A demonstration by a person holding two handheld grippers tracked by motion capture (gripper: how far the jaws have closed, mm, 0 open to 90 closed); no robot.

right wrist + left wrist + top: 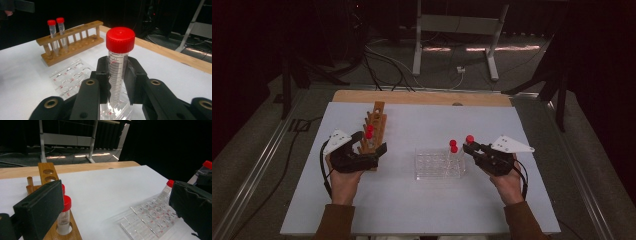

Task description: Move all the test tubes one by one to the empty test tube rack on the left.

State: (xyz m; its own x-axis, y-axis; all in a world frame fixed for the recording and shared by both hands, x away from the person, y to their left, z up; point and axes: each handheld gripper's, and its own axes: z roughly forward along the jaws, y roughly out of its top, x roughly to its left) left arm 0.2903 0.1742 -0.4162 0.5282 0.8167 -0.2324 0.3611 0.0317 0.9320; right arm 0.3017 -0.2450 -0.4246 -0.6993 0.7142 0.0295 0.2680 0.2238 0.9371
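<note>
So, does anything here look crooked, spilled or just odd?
One thing: a red-capped tube in the clear rack leans to one side, while the two tubes in the wooden rack stand straight. The right gripper is clamped on another tube. Nothing looks spilled or broken.

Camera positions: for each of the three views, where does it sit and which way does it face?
High view: above the person's side, looking forward and down on the table; forearms, left tool and right tool show.
Left gripper view: on the left tool, facing across the table; wide-apart jaws frame the wooden rack and clear tray.
Right gripper view: on the right tool, looking along jaws clamped on a red-capped tube.
Shared: both gripper views show rack and tray.
</note>
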